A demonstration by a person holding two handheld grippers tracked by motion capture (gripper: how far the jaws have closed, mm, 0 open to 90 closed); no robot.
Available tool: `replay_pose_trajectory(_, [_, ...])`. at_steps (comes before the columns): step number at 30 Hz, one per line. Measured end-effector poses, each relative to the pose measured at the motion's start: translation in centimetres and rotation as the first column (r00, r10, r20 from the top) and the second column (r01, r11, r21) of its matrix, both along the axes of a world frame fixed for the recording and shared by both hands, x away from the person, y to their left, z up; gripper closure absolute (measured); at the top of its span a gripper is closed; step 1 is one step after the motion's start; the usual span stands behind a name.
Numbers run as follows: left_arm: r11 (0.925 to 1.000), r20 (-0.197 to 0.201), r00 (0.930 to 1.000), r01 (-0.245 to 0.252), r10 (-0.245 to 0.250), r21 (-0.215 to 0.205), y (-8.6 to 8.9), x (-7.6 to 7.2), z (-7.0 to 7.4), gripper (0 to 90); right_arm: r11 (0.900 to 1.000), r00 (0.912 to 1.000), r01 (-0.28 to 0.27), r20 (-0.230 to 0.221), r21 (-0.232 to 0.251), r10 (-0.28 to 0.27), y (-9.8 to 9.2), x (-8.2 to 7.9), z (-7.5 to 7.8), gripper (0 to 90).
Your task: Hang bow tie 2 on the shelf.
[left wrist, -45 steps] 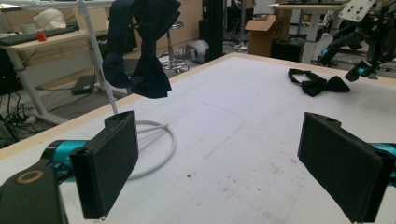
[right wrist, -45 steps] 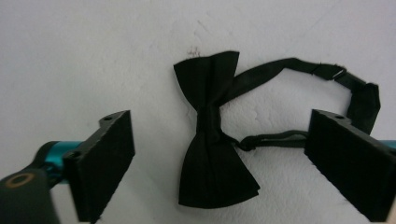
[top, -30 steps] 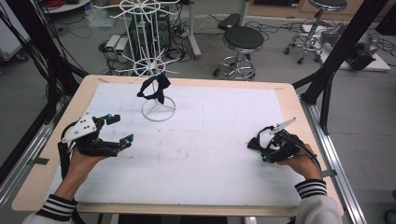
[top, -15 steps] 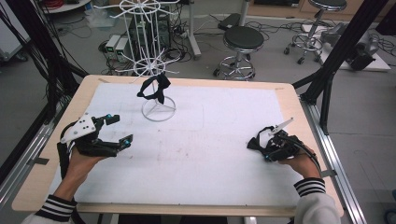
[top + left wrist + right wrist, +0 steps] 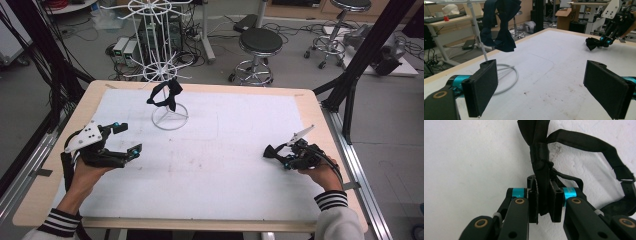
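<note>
Right tongs (image 5: 543, 203), jaws just closing, now clamp a black bow tie (image 5: 539, 155) lying on the white surface (image 5: 225, 165), left tongs (image 5: 125, 139) gaping empty; grasp looks done, next probably lift toward white rack (image 5: 167, 82) holding another bow tie (image 5: 165, 95).

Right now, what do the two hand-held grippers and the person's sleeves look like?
Both are black linkage frames with teal bands near the jaws and brass-coloured pivot rings. The left hand-held gripper carries a grey three-cornered plate with small holes on top and flat black rectangular pads. The right hand-held gripper has a similar plate and a black cable. The sleeves end in black-and-white striped cuffs.
</note>
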State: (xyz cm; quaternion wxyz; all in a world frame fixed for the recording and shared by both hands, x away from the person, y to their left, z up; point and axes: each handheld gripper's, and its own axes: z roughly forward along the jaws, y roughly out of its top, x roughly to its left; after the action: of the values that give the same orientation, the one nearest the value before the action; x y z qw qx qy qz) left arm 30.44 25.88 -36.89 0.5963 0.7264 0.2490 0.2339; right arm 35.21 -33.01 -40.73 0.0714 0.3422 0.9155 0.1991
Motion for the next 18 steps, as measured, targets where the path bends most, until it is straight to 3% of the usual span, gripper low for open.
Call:
replay_pose_trajectory(12, [0.9999, -0.002, 1.0000, 0.009, -0.009, -0.006, -0.1, 0.1, -0.1, 12.8, 0.995, 0.9986, -0.031, 0.046, 0.092, 0.027, 0.2, -0.2, 0.9, 81.6])
replay_pose_trajectory(18, [0.9999, -0.004, 1.0000, 0.009, -0.009, -0.008, -0.1, 0.1, -0.1, 12.8, 0.981, 0.9942, -0.050, 0.103, 0.185, 0.031, 0.5, -0.3, 1.7, 81.6])
